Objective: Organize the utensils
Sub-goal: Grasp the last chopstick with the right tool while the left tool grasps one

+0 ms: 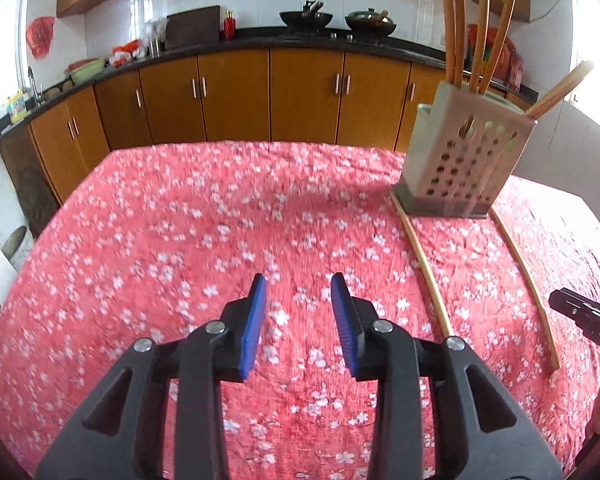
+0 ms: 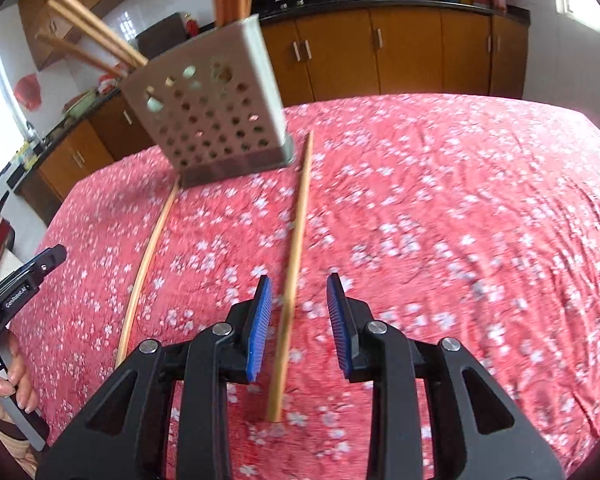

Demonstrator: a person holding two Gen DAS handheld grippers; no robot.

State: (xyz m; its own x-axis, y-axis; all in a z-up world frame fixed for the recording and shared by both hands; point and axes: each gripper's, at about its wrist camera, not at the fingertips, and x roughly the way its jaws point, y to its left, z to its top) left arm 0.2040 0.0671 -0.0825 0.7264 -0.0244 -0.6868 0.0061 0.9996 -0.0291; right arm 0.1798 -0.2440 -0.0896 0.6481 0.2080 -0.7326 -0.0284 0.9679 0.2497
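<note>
right gripper: agape, straddling chopstick | left gripper: agape, empty | holder at 11 o'clock | risk: off-centre pinch, chopstick rolling away on cloth

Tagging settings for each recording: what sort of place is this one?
Most likely a home kitchen: wooden base cabinets under a dark countertop, woks on a stove, and a table with a floral red tablecloth.

The right gripper, seen at the left gripper's right, bears white letters "DAS"; other labels are too blurred to read.
</note>
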